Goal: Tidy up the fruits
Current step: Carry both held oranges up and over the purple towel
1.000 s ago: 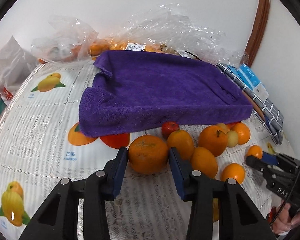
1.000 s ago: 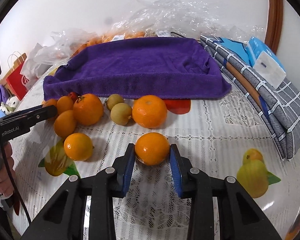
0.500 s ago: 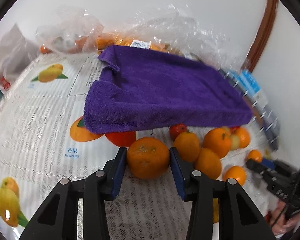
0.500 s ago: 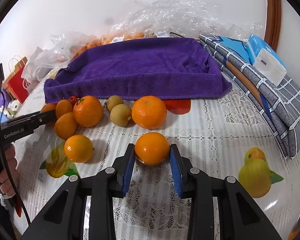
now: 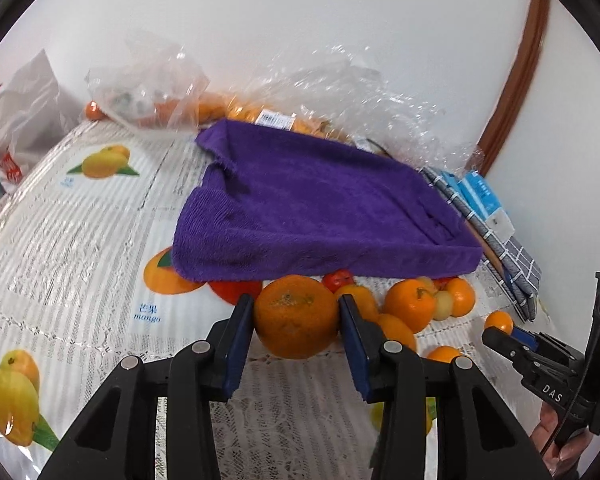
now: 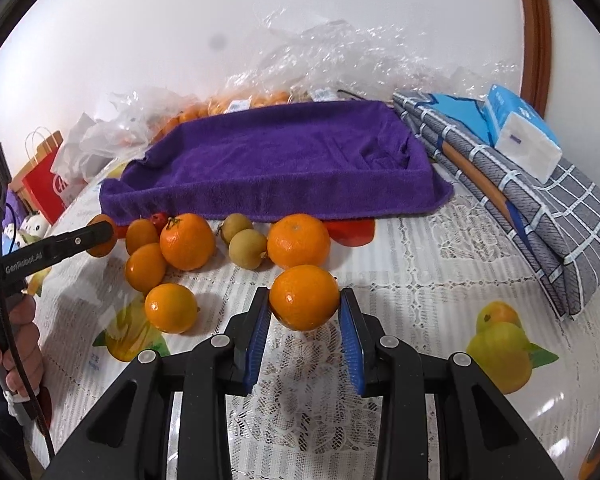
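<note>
The left tool [image 5: 296,322] is clamped on a big orange [image 5: 296,317]. Its skin is bumpy and a bit dull, and its blue pads press both sides. This orange sits just in front of the purple towel [image 5: 320,216], which is soft and fuzzy and shaped like a shallow tray with raised edges.

The right tool [image 6: 305,312] is clamped on a small orange [image 6: 304,298] that is round, smooth and shiny. It is held a little above the surface [image 6: 420,280], near the front of the towel [image 6: 284,168].

The surface has a white lacy cover with a clear shiny sheet on top and printed pictures of mangoes and oranges. A loose pile of fruit lies on it beside the towel's front edge: more round oranges [image 6: 187,241], two small tan longans [image 6: 248,249] with dull skin, and a little red fruit [image 6: 160,218] that is partly hidden.

Behind the towel are crinkly clear plastic bags [image 6: 332,56] with more oranges inside. To the right lies a folded grey checked cloth [image 6: 552,216] with a soft pack of tissues [image 6: 520,136] on top.
</note>
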{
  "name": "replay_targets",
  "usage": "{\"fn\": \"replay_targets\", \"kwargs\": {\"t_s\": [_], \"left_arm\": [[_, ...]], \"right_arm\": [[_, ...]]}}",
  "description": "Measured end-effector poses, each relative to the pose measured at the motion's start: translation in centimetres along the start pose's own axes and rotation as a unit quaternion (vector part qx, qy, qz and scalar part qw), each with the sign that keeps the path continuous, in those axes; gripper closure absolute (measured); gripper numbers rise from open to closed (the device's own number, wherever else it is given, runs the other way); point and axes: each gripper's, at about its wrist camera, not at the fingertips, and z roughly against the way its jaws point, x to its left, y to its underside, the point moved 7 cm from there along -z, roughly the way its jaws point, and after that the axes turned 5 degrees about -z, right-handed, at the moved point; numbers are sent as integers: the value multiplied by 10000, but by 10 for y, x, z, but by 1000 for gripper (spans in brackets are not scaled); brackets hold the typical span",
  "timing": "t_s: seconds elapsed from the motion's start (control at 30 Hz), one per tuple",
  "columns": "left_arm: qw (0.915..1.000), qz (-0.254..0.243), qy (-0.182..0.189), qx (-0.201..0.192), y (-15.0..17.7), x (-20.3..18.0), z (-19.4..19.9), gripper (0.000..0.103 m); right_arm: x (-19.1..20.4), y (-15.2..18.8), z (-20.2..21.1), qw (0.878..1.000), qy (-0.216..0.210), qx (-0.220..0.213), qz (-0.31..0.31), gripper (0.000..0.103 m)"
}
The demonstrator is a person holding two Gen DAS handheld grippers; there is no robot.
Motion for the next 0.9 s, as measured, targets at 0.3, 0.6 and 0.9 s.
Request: {"fn": "replay_targets", "kwargs": {"t_s": [0.3,0.6,0.9], "left_arm": [[9987,307,222,-340,-16,1,18,63],[9973,332,-264,-591,-77,2,20,63],[9940,636,-415,-784,-128,13,-23,63]], "right_arm": [[-5,-18,17,9997,-11,-52,-249,69],[-2,-83,21,9986,63,-481,-191,69],[4,-147,-12,9975,-3,-682,-198,69]]}}
